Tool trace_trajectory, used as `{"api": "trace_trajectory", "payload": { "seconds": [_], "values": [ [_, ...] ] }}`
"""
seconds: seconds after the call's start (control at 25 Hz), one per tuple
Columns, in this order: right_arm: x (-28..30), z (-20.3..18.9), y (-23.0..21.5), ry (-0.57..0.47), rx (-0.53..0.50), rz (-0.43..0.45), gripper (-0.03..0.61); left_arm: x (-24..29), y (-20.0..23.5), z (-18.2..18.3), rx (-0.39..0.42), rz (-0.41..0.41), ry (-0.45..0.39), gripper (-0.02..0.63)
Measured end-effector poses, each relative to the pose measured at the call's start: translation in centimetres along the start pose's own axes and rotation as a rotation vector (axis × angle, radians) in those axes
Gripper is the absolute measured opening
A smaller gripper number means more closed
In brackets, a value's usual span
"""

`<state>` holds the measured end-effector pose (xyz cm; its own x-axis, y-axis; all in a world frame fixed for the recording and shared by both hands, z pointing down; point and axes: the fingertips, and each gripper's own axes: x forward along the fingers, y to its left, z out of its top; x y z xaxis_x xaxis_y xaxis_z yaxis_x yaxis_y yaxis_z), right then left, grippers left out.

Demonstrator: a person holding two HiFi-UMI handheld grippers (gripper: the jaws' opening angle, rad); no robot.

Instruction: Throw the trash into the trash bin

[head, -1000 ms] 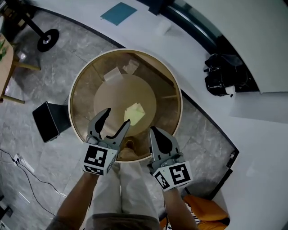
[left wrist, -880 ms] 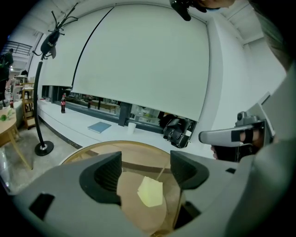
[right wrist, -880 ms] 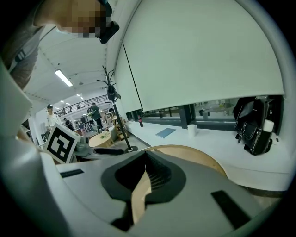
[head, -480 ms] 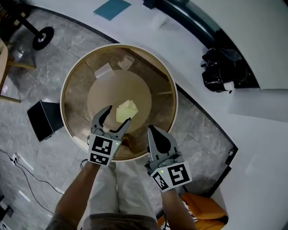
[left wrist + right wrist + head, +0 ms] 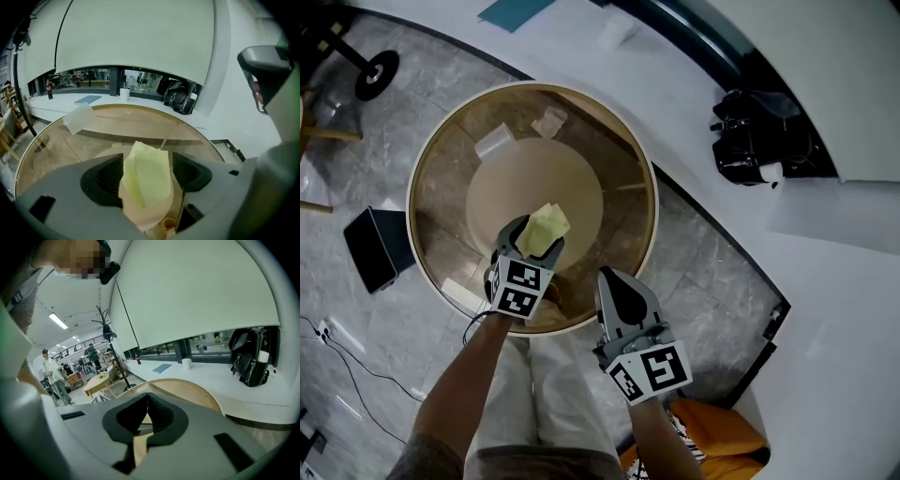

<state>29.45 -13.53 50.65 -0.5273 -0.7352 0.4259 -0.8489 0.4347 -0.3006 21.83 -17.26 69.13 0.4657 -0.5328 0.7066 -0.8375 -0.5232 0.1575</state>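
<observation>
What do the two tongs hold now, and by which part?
Nothing is held. The left tongs, just opened wider, stand open around the yellow-green paper without pressing it; the right tongs are shut and empty.

There is one trash bin point(image 5: 652, 202) with three scraps: one yellow scrap point(image 5: 546, 225), two white scraps point(image 5: 495, 141) point(image 5: 549, 122) toward twelve o'clock. There is one black bag point(image 5: 759, 145).

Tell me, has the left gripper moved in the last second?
Yes: the left gripper crossed inward over the table rim; its jaws, just opening, now flank the paper.
</observation>
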Motion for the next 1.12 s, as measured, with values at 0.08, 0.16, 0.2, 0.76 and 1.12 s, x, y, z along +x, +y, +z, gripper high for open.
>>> {"api": "trace_trajectory", "payload": {
  "seconds": [0.08, 0.16, 0.2, 0.76, 1.12],
  "values": [
    [0.0, -0.1, -0.3, 0.002, 0.007, 0.001, 0.018, 0.2, -0.2, -0.1, 0.004, -0.003, 0.009, 0.327],
    [0.1, -0.2, -0.5, 0.003, 0.012, 0.002, 0.018, 0.4, -0.2, -0.2, 0.002, -0.005, 0.02, 0.327],
    [0.2, -0.1, -0.5, 0.003, 0.014, 0.004, 0.018, 0.5, -0.2, -0.3, -0.002, -0.003, 0.027, 0.327],
    [1.9, -1.1, -0.3, 0.022, 0.005, 0.073, 0.018, -1.4, 0.6, 0.6, -0.111, 0.006, -0.015, 0.032],
    [4.0, -0.7, 2.5, 0.043, -0.023, 0.098, 0.018, -4.7, 1.5, 1.1, -0.162, -0.003, -0.073, 0.031]
  ]
}}
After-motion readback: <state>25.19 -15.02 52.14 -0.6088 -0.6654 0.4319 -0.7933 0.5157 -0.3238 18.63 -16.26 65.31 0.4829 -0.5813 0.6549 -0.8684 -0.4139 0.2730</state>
